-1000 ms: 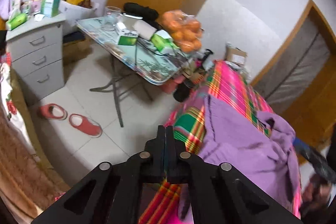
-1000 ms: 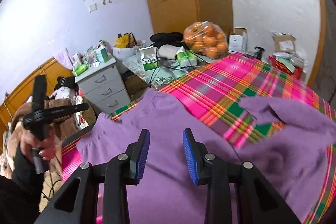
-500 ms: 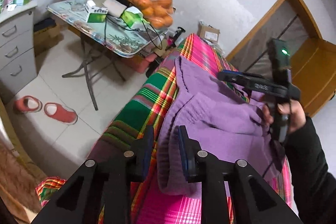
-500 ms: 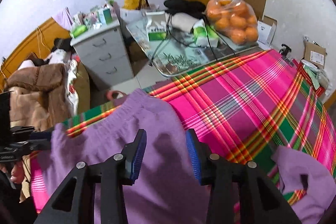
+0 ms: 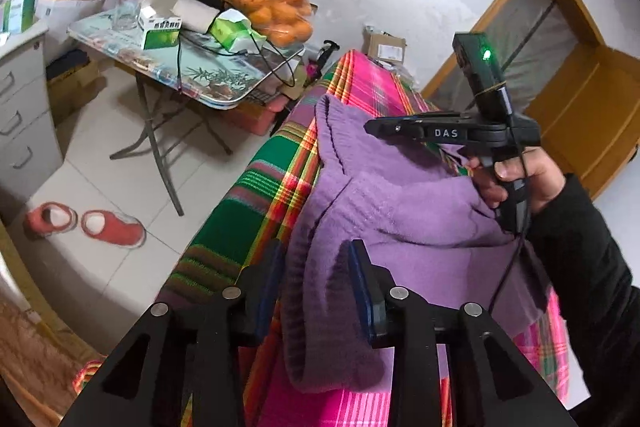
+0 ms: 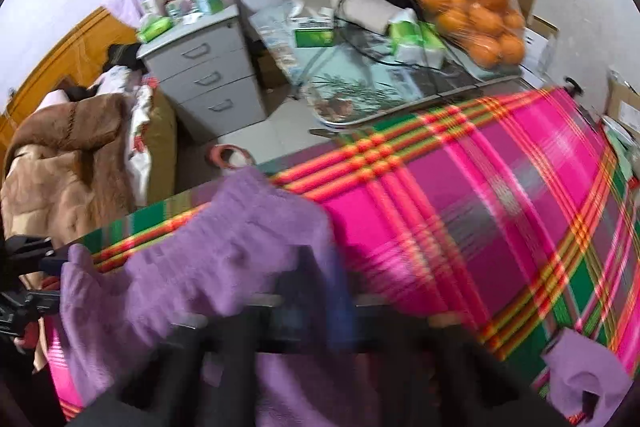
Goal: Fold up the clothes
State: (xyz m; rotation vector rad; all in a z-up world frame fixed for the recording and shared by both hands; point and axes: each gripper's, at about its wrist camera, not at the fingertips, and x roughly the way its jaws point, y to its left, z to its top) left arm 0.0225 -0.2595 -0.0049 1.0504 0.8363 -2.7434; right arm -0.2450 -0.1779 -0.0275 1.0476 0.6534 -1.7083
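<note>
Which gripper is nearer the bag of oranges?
Right. The right gripper, shut on the purple garment, sits farther up the bed toward the bag of oranges; the left gripper straddles the garment's hem, jaws opening.

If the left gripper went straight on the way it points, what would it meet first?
Probably the purple garment: a fold already lies between the opening jaws of the left gripper, with the plaid blanket beneath.

rumpled purple knit garment (image 5: pixel 404 203), ribbed hem bunched, along the plaid bedcover's (image 5: pixel 256 211) edge
</note>
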